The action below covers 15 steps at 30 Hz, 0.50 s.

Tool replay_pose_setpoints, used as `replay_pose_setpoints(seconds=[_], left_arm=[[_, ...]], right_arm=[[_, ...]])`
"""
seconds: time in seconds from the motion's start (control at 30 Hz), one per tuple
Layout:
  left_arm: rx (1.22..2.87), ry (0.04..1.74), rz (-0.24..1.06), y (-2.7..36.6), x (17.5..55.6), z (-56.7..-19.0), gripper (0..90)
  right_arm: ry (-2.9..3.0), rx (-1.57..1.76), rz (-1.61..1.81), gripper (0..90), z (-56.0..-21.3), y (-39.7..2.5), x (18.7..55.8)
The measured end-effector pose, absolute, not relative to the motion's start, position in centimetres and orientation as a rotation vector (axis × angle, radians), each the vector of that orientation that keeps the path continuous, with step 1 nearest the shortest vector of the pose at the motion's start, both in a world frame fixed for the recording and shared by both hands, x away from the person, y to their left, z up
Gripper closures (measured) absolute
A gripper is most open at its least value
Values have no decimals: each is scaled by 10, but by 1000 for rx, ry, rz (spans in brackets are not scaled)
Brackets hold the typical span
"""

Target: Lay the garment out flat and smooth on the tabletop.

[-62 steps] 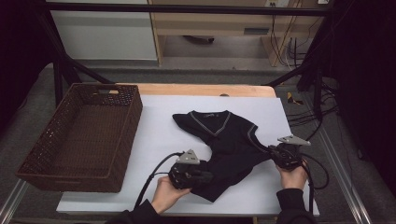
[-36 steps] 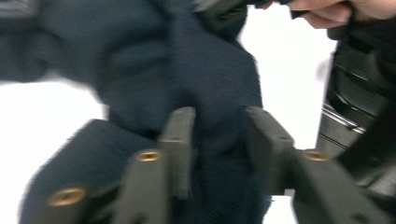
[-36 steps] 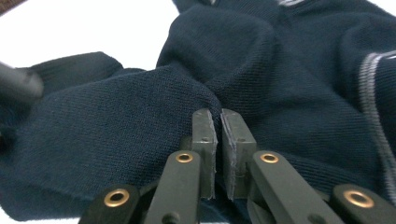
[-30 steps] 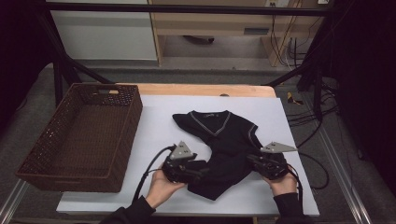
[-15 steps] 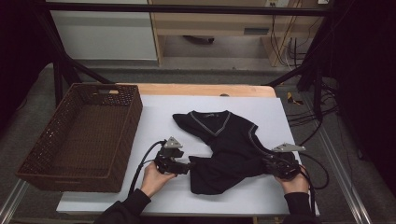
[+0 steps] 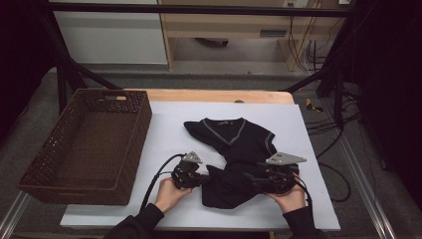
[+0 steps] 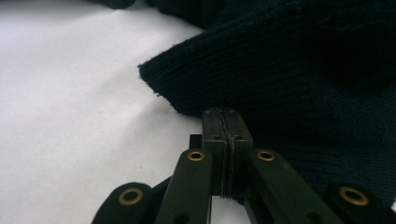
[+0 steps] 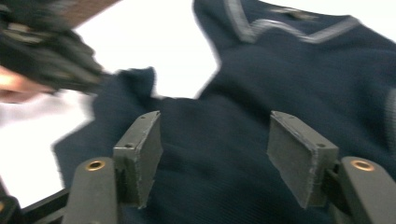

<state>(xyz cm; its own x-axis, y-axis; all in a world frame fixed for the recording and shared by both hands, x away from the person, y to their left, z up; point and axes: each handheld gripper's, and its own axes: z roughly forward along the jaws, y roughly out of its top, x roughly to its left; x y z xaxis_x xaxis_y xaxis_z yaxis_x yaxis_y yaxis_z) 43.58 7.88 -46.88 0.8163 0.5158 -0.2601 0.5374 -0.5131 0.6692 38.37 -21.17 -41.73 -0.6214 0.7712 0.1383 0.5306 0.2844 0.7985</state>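
**Sweater lies between the two grippers**

White table sheet (image 6: 164,129) carries a dark sweater (image 6: 239,149), basket (image 6: 84,144) to its left. Left gripper (image 6: 199,178) is clenched at the hem edge; whether cloth is pinched cannot be told. Right gripper (image 6: 254,178), jaws spread, hovers over the body.

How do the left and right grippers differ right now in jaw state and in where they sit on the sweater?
The left gripper has its jaws pressed together, with no cloth visible between them; the right gripper has its jaws wide apart. The left one sits at the edge of the dark V-neck sweater, over the white tabletop; the right one hovers over the sweater's body. Both point at the sweater.
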Motion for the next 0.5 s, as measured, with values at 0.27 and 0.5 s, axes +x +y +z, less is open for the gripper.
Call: replay_pose_setpoints(seconds=[0.27,0.5], left_arm=[[2227,761,-9,77,433,-466,886],[2174,801,22,88,435,-460,759]], right_arm=[[2425,1080,1326,510,-420,-158,377],[2508,1059,1207,835,-420,-171,373]])
